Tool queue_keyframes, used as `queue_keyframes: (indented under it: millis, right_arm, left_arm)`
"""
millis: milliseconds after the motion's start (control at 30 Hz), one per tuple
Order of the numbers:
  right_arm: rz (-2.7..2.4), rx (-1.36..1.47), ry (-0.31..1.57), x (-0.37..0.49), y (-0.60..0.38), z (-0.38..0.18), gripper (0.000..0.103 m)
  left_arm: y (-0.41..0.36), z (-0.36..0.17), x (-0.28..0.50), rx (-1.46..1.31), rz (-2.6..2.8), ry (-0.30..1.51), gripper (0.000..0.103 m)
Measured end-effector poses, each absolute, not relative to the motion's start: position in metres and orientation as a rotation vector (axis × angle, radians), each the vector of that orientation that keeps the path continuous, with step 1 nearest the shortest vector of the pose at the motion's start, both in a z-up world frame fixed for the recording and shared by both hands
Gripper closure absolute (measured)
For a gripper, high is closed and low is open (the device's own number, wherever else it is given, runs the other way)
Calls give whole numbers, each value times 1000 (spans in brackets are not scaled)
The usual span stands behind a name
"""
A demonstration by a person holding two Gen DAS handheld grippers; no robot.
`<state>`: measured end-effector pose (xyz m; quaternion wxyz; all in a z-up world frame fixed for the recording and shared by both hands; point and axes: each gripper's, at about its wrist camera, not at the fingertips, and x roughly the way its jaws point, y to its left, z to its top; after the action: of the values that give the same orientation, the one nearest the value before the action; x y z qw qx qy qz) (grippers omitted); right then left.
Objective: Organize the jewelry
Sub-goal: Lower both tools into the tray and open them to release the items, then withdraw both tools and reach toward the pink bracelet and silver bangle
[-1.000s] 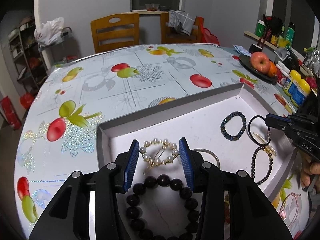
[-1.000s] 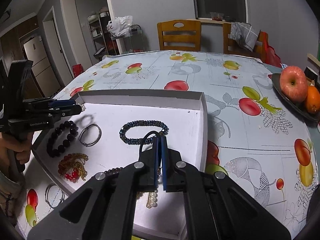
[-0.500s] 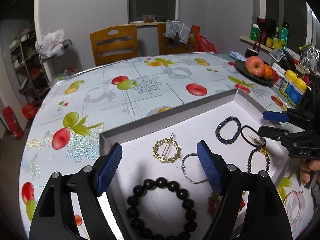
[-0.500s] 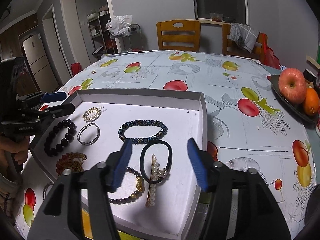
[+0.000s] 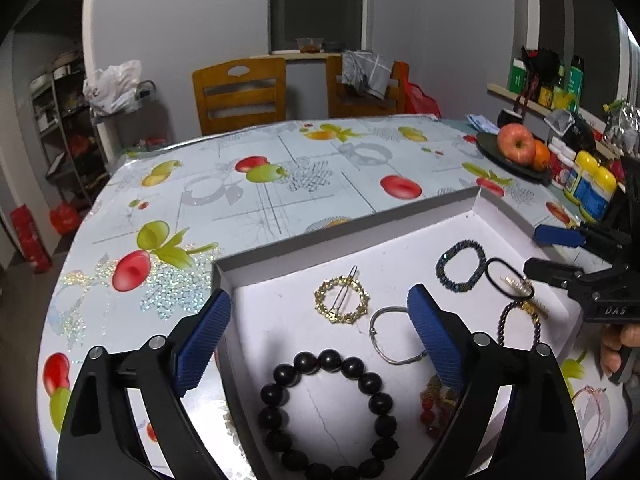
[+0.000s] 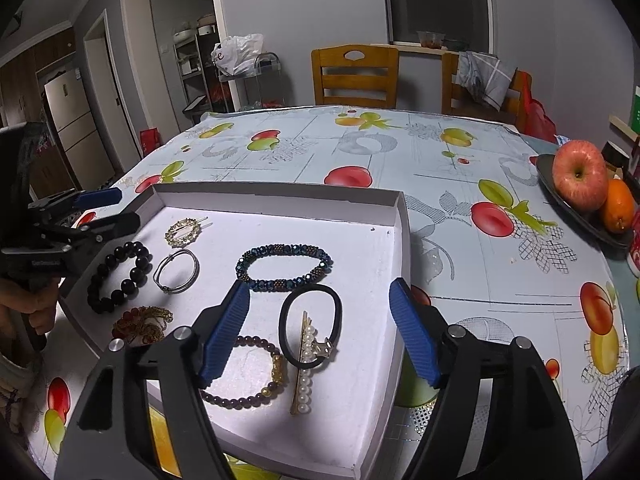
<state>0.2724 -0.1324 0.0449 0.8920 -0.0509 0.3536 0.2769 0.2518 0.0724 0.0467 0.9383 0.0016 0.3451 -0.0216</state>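
the white tray [image 6: 400, 216] fills the lower middle of both views, resting on the fruit-print tablecloth [image 6: 460, 160]. inside lie a gold wreath brooch [image 5: 341, 300], a silver bangle [image 5: 394, 336], a dark bead bracelet [image 5: 326, 404], a blue bead bracelet [image 6: 285, 267], a black hair tie [image 6: 310, 326] overlapping a pearl hair clip [image 6: 305, 368], and a maroon bead bracelet [image 6: 244, 376].

the left gripper [image 5: 318, 338] has just been opening; its jaws stand wide apart with nothing clamped. the right gripper [image 6: 318, 332] has likewise just been opening, jaws apart over the hair tie without touching it.

a red and gold tangle [image 5: 434, 400] is partly hidden behind the left gripper's finger. the dark bead bracelet is cut off at the bottom edge of the left view.
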Motion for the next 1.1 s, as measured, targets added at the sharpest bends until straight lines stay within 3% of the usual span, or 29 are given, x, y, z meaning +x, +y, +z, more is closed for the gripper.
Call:
queue_keyframes:
  millis: [233, 400, 1100]
  right_arm:
    - [576, -95, 728, 271, -134, 47, 29]
    - [597, -93, 701, 266, -134, 51, 17]
    - [623, -205, 670, 189, -155, 71, 12]
  left_arm:
    - [69, 64, 228, 10, -42, 669, 9]
    - [55, 64, 194, 47, -69, 662, 9]
    - [5, 38, 103, 109, -183, 695, 9]
